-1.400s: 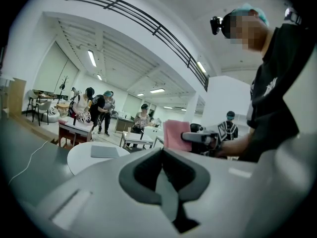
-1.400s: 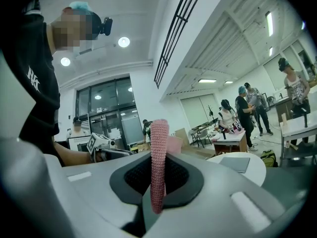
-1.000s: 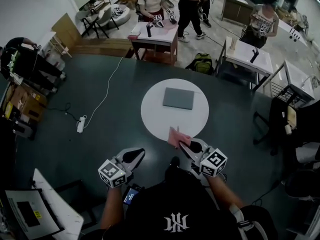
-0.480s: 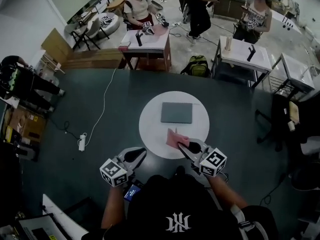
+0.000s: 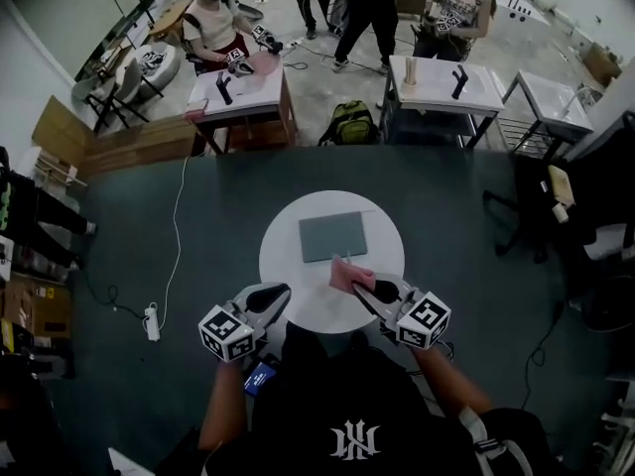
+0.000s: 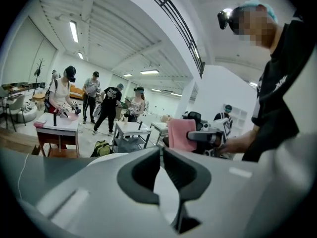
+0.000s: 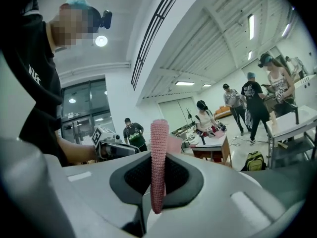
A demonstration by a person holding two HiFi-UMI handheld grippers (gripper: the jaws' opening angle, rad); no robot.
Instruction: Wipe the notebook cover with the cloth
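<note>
Head view looks steeply down; left tool (image 5: 281, 291) and right tool (image 5: 359, 286) views face each other.

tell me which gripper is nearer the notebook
Right. The right gripper, shut on the cloth, is just short of the notebook; the left gripper sits farther back-left.

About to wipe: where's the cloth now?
Head view: the cloth is pinched in the right claw, just near-side of the notebook on the round table.
</note>
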